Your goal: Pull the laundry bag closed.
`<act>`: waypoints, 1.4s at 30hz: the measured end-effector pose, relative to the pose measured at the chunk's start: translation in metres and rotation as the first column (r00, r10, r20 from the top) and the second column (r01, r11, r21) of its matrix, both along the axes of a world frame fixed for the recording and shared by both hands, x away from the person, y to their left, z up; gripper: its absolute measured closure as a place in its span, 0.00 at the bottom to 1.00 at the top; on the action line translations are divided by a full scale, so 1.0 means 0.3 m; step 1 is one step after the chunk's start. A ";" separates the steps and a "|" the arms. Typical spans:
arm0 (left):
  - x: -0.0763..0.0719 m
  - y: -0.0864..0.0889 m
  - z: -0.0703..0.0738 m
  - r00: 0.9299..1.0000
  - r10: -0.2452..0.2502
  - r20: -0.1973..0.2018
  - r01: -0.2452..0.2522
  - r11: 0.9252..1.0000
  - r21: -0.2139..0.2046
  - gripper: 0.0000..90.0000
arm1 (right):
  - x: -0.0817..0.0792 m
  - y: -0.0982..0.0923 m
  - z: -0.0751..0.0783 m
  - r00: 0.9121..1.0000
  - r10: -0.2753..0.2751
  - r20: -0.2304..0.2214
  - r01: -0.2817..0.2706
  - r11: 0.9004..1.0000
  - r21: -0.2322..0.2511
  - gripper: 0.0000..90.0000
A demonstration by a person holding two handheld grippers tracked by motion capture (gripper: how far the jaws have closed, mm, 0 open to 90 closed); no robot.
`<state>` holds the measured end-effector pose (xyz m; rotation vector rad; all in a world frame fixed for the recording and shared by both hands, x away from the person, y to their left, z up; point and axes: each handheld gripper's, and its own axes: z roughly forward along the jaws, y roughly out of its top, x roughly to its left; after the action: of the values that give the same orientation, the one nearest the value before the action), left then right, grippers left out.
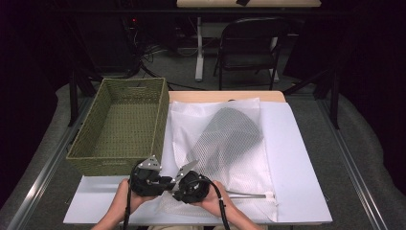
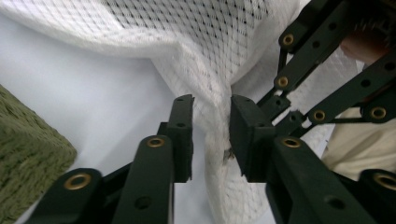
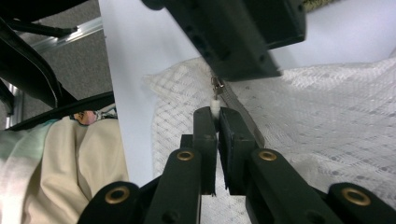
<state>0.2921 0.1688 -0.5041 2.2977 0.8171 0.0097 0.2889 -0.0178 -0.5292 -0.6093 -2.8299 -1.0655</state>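
A white mesh laundry bag lies on the white table with a dark grey garment inside it. Both grippers meet at the bag's near left corner. My right gripper is shut on the small white zipper pull, at the end of the grey zipper tape. My left gripper stands open with a raised fold of the mesh between its pads. In the high view the left gripper and right gripper are nearly tip to tip.
A green woven basket stands empty at the table's left, close to the left hand. A black folding chair and a desk stand beyond the far edge. The person's light clothing is just behind the near table edge.
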 end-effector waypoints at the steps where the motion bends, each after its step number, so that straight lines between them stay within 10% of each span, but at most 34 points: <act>1: 0.002 0.000 -0.003 1.000 -0.005 -0.019 0.005 1.000 0.002 0.74 | 0.002 -0.001 0.000 1.000 0.007 0.011 -0.007 1.000 -0.005 0.95; 5: 0.010 0.000 -0.021 0.997 -0.018 -0.076 0.018 1.000 -0.004 0.78 | 0.001 -0.003 0.001 1.000 0.000 0.005 0.000 1.000 -0.008 0.96; 12: 0.001 -0.004 -0.019 0.998 -0.020 -0.059 0.019 1.000 -0.023 0.95 | 0.004 -0.002 -0.004 1.000 -0.003 -0.004 0.003 1.000 -0.003 0.94; 23: -0.006 -0.011 -0.011 0.998 -0.049 -0.049 0.047 0.998 -0.042 0.96 | 0.006 0.000 -0.004 1.000 -0.006 -0.013 0.007 0.999 0.041 0.93; 42: -0.012 -0.014 -0.003 0.998 -0.068 -0.017 0.068 0.998 -0.017 0.97 | 0.031 -0.026 -0.023 0.997 -0.039 -0.064 0.038 0.999 -0.015 0.96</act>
<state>0.2884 0.1645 -0.5050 2.3115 0.7450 -0.0474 0.2981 -0.0255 -0.5361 -0.6894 -2.7843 -1.0135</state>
